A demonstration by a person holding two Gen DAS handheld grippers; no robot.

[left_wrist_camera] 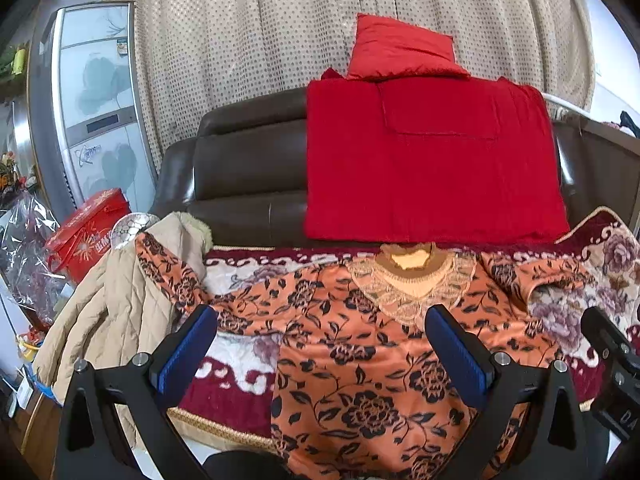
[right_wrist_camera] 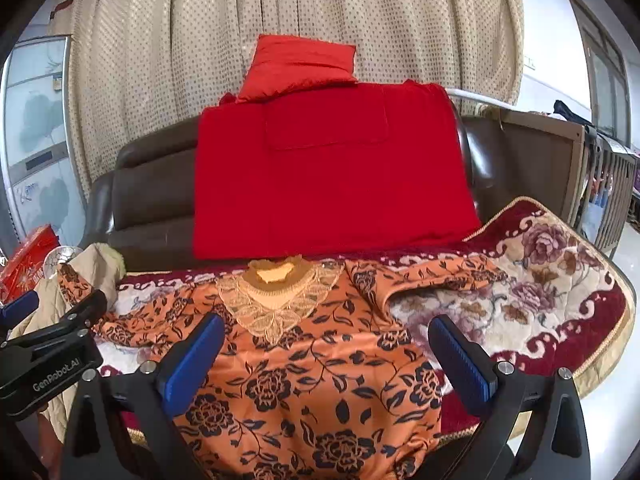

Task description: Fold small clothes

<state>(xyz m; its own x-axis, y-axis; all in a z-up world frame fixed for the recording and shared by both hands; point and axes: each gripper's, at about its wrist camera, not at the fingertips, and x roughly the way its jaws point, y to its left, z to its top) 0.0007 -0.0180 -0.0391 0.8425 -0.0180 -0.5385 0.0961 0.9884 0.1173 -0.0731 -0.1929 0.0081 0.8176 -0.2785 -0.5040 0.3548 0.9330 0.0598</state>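
An orange top with black flowers and a lace collar lies spread flat on a flowered maroon and cream blanket, with both sleeves stretched out to the sides. My left gripper hovers open above the top's left half, with nothing between its blue pads. Over the middle and right half of the top my right gripper stands open, also holding nothing. The right gripper's body shows at the right edge of the left wrist view, and the left gripper's body at the left edge of the right wrist view.
A folded red cloth and a red cushion rest on a dark leather sofa back. A beige quilted jacket lies at the left. A red box and a fridge stand beyond.
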